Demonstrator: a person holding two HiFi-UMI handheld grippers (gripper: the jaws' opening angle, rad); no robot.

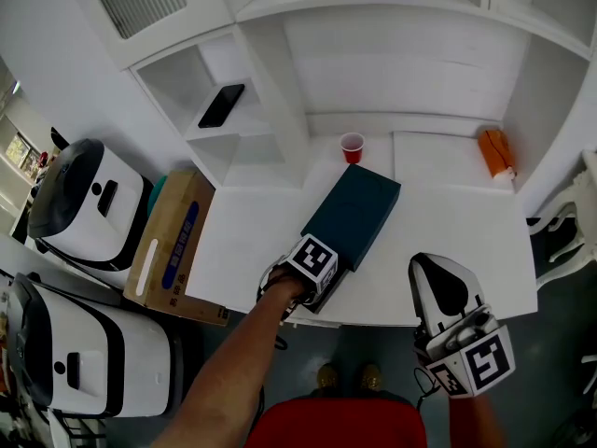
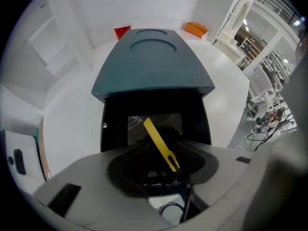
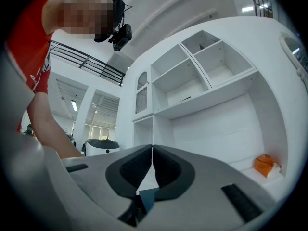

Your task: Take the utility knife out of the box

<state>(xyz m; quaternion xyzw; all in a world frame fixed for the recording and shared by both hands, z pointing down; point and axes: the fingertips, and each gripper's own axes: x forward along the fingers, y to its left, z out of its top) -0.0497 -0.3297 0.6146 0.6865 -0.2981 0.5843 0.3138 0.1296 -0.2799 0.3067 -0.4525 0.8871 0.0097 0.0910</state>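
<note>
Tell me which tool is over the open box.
The left tool, jaws apart, pointing down into the open end of the teal box. The right tool is shut and held clear of that box.

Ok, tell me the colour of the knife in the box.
Yellow; the knife shows best in the left gripper view.

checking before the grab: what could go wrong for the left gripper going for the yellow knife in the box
The yellow knife lies slanted below the open left gripper, so its jaws may catch one end and tip it. The box sits near the desk front edge, unheld; a nudge might slide it off.
</note>
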